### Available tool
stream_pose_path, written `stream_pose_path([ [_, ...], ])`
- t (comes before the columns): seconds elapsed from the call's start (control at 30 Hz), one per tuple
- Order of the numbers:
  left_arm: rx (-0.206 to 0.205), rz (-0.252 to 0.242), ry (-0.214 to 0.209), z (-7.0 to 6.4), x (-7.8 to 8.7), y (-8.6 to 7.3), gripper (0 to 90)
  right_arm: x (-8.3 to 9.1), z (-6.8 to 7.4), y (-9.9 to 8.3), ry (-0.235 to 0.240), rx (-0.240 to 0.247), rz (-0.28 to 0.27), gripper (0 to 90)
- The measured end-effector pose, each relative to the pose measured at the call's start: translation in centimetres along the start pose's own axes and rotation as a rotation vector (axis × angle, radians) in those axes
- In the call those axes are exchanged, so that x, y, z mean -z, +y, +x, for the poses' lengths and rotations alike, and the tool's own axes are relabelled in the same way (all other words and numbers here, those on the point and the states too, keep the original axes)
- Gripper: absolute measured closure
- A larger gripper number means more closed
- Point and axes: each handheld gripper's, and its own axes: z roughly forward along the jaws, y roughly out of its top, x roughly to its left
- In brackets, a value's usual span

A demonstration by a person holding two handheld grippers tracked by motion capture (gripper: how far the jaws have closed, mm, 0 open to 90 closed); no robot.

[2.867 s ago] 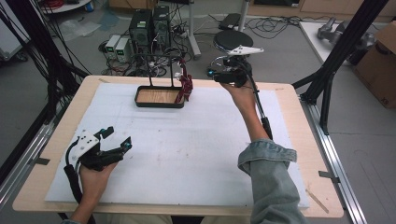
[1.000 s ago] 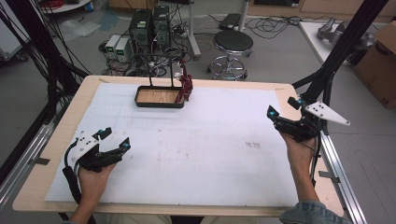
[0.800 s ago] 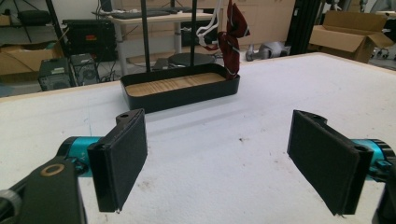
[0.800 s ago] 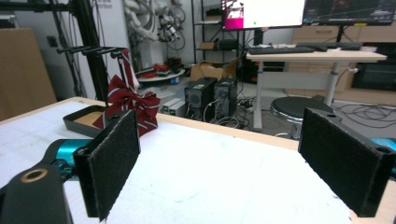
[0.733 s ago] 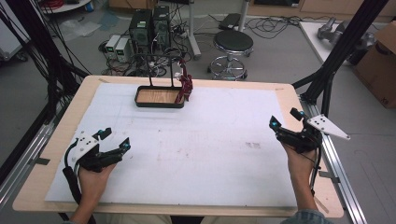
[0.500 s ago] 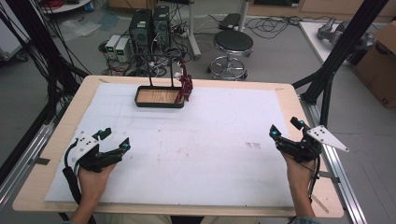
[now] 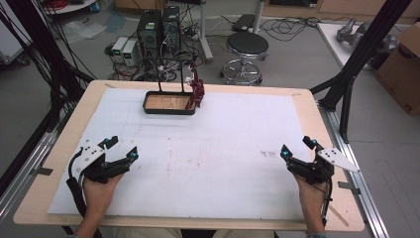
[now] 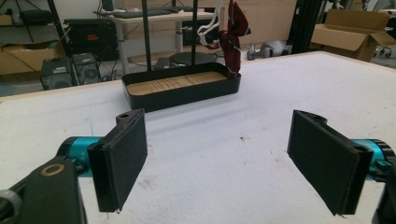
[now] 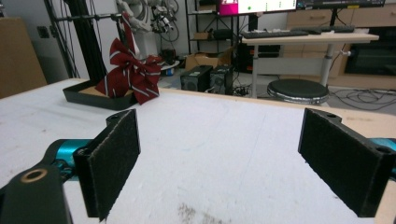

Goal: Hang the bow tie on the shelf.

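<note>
The left gripper [image 7: 121,148] rests near the table's [image 7: 307,99] front left corner, the right gripper [image 7: 297,147] near its front right corner, both released and empty. The black tray [image 7: 168,110] with the red cloth [image 7: 198,91] sits at the far edge, well apart from both.

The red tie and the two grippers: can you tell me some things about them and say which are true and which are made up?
1. The red tie hangs at the tray's right end. True.
2. The left gripper holds the tie. False: it is open and empty, near the table's front edge.
3. The right gripper has its fingers spread apart. True.
4. The tray sits between the two grippers. False: it is at the far edge of the table, well away from both.
5. A round stool stands on the floor behind the table. True.
</note>
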Motion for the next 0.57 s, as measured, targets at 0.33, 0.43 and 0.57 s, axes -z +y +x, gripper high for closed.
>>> stream_pose_path([
  [0.33,0.004,0.002,0.0,0.0,-0.1,0.0,20.2,0.4,0.2,-2.2,-0.006,-0.022,0.03,11.9],
  [0.43,0.003,0.003,0.002,0.0,-0.1,0.0,20.2,0.6,0.1,-2.5,-0.011,-0.037,0.028,11.9],
  [0.57,0.003,0.004,0.004,0.0,-0.1,0.0,20.2,0.7,0.0,-2.5,-0.014,-0.039,0.024,11.9],
])
